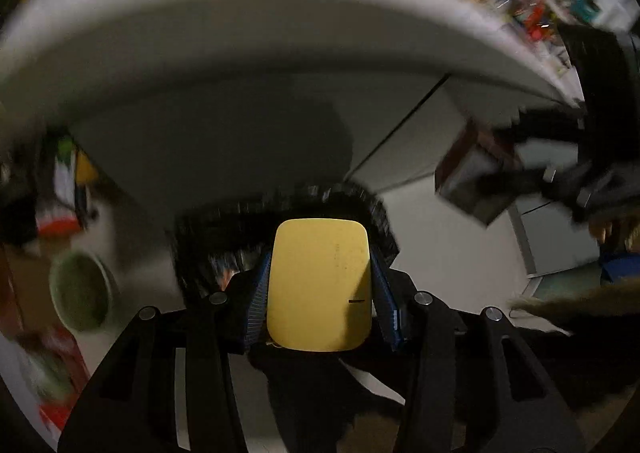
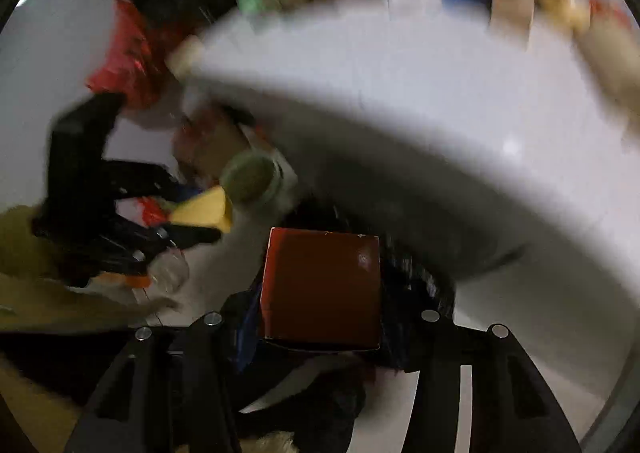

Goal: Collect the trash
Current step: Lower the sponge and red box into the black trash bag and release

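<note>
My left gripper [image 1: 320,253] points steeply down and is shut on a flat yellow block [image 1: 318,289] with rounded corners. Right under it lies the dark mouth of a black bin [image 1: 356,193]. My right gripper [image 2: 322,273] is shut on a red-brown carton [image 2: 320,305], also over the black bin [image 2: 420,281]. In the left wrist view the right gripper [image 1: 516,173] with the carton [image 1: 464,173] is at the right, blurred. In the right wrist view the left gripper [image 2: 188,217] with the yellow block [image 2: 204,209] is at the left.
The rounded edge of a white table [image 1: 240,33] arches over the bin, with blurred colourful clutter along its far side. A green-topped jar [image 2: 248,181], red packaging [image 2: 128,53] and a clear cup [image 2: 170,271] lie on the floor beside the bin. An olive sleeve [image 2: 24,253] is at the left.
</note>
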### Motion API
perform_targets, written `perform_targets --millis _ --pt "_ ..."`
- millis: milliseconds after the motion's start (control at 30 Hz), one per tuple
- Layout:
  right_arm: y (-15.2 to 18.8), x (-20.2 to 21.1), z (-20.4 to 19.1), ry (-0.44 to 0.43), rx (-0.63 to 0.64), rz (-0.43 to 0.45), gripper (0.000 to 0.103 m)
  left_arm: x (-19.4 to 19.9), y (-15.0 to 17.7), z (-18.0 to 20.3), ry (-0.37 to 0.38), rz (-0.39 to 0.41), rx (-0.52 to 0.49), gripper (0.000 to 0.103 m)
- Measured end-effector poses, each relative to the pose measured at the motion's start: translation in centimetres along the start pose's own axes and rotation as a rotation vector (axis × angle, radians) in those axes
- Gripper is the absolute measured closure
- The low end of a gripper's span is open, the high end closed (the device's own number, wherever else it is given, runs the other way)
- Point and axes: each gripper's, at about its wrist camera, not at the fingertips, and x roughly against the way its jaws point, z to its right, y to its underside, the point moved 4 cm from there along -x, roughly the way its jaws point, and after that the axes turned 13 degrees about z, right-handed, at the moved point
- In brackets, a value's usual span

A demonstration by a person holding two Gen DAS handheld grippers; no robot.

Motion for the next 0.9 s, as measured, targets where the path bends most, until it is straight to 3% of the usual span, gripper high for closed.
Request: perform_targets --millis 100,167,200,233,300,400,567,633,700,800,900 --pt "3.5 -5.9 2.0 0.069 -0.077 -0.07 0.052 -4.8 2.4 -2.0 -0.044 -0.091 0.065 0.058" --pt "4.9 -8.9 3.1 0.129 -0.103 -0.101 0.05 -7.7 3.5 -3.7 -0.075 -0.149 0.123 0.048" --pt "5.4 -10.4 3.6 0.169 -0.105 -0.114 0.038 -8.6 3.7 -4.4 -0.094 -0.16 0.135 0.042" --pt "5.6 -11.6 4.0 0.223 -0.11 -0.133 0.032 -9.9 4.0 -5.3 -0.107 -0.175 0.153 0.032" --pt "5.7 -12.4 4.5 0.24 -0.13 -0.126 0.024 -11.1 4.3 -6.3 -0.131 -0.196 0.175 0.032" --pt "5.5 -12.3 5.1 0.257 -0.134 -0.131 0.023 -11.9 4.6 -7.6 -0.164 -0.22 0.192 0.032" --pt "2.6 -7.1 4.1 0.212 -0.137 -0.053 0.023 -8.6 3.4 -6.5 -0.15 -0.163 0.148 0.032" --pt "0.4 -3.3 3.0 0.156 -0.13 0.024 0.023 -6.4 2.4 -5.6 -0.14 -0.129 0.116 0.032" --pt "-2.3 1.5 1.3 0.094 -0.114 0.123 0.021 -3.1 1.4 -4.1 -0.125 -0.077 0.084 0.024" --pt "-7.0 8.3 -0.6 0.034 -0.079 0.31 0.005 0.6 -0.2 -2.3 -0.102 0.003 0.053 0.018" --pt "-11.7 11.9 -0.2 0.142 -0.03 0.461 0.005 3.2 -2.0 -0.5 -0.103 0.073 0.028 0.017"
